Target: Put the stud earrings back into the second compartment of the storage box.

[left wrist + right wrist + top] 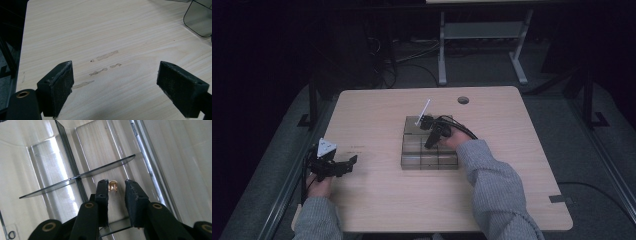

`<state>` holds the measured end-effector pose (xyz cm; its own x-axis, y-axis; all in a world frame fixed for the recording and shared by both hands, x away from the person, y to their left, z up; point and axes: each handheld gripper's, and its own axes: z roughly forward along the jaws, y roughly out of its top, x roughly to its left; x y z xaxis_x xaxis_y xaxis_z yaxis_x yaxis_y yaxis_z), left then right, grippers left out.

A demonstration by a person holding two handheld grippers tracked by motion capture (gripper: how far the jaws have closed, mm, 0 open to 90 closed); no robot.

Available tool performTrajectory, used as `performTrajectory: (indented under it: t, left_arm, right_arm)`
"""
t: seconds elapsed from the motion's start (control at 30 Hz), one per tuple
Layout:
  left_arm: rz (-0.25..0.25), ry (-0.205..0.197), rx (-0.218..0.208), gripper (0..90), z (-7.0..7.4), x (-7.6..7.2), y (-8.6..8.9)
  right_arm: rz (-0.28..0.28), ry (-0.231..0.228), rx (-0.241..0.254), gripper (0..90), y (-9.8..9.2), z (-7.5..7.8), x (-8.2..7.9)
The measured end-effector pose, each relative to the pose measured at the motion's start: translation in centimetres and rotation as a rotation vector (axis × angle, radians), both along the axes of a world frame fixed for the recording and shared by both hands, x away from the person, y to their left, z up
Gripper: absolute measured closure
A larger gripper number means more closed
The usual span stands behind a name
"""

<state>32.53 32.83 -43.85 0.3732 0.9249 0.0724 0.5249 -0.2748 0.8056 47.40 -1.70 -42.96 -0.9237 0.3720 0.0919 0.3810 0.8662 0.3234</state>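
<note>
1. We work at a pale wood table (scuffed near our left gripper, whose jaws gape wide, holding nothing).
2. Our right gripper reaches into a clear divided organizer mid-table, jaws slightly parted, a small gold ring between them, ungripped.
3. Beyond, the room is dark.

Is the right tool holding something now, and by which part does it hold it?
Nothing is held. The right tool is open; a small gold piece lies between its tips, apparently free of both pads.
</note>
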Motion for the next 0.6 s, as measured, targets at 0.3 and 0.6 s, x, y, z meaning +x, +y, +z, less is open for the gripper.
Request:
performTrajectory:
  t: [0.3, 0.6]
  left_arm:
    - [0.001, 0.000, 0.001, 13.8, 0.0, 0.0, 0.0]
    - [-0.007, 0.003, 0.010, 13.8, 0.0, 0.0, -0.1]
  right_arm:
    - [-0.004, -0.012, 0.012, 69.6, -0.8, 1.0, -0.4]
    - [-0.023, -0.026, 0.027, 66.3, -3.4, 3.1, -1.8]
